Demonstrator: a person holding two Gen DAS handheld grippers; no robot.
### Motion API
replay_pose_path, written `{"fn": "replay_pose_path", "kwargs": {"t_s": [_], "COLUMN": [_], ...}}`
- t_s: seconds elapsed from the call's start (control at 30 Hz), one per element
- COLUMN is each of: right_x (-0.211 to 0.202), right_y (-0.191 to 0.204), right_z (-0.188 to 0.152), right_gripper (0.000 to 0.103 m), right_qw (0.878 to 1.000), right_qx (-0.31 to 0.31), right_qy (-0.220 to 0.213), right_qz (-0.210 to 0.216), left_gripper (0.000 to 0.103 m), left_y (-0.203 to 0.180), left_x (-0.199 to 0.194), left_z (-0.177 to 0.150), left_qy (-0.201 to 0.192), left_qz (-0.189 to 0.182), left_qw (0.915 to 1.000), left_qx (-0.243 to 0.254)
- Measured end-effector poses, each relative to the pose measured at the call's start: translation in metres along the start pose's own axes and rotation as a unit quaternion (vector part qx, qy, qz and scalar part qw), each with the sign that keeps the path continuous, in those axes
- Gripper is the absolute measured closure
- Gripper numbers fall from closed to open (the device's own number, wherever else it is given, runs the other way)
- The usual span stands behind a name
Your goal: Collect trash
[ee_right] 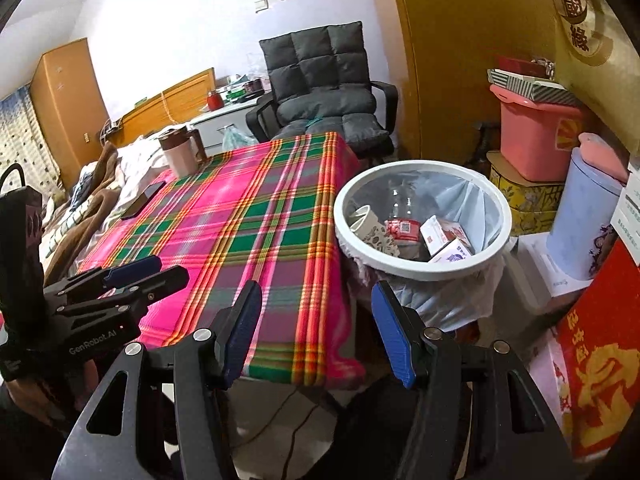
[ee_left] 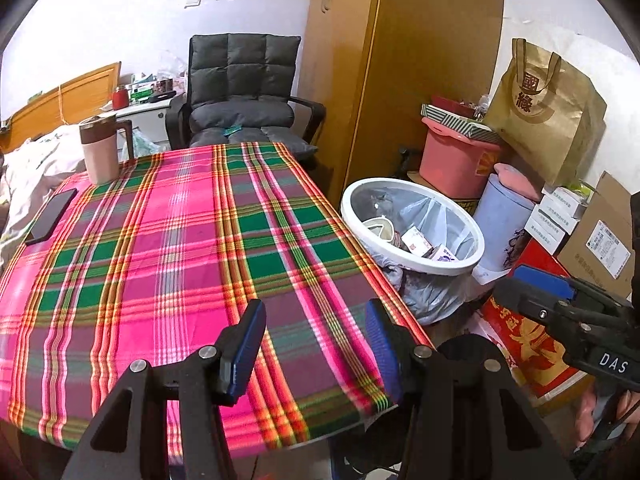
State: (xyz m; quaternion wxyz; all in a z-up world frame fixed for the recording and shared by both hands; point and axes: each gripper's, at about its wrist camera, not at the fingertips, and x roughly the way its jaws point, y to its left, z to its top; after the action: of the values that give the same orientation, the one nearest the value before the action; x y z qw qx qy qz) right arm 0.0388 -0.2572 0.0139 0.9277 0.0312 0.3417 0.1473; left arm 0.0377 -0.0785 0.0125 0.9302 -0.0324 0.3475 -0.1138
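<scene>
While both tools hang released and empty, the left tool (ee_left: 316, 354) over the plaid desk (ee_left: 168, 240) and the right tool (ee_right: 316, 332) at its edge, your trash sits ahead and to their right in the lined white bin (ee_right: 420, 268): small cartons (ee_right: 444, 236), a paper cup (ee_right: 362, 216). Judge them light and crushable; pinch cartons across flat faces, the cup at its rim.

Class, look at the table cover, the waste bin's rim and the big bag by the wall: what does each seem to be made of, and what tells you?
Table cover: woven cloth, matte; plaid stripes, and it drapes over the edge.
Waste bin's rim: probably plastic, smooth white with a slight sheen; a thin grey liner hangs under it.
Big bag: likely paper, dull gold, with stiff creases.
</scene>
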Motion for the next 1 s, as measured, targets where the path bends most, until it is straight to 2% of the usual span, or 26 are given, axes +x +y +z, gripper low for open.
{"fn": "replay_pose_path", "kwargs": {"t_s": [1.0], "right_x": [-0.003], "right_y": [0.012], "right_z": [-0.006], "right_gripper": [0.044], "right_qw": [1.000], "right_qx": [-0.005], "right_qy": [-0.001], "right_qz": [0.003], "left_gripper": [0.052], "left_y": [-0.001], "left_x": [-0.008], "left_z": [-0.012], "left_qy": [0.005], "left_qz": [0.018], "left_qw": [0.9998], "left_qx": [-0.006]}}
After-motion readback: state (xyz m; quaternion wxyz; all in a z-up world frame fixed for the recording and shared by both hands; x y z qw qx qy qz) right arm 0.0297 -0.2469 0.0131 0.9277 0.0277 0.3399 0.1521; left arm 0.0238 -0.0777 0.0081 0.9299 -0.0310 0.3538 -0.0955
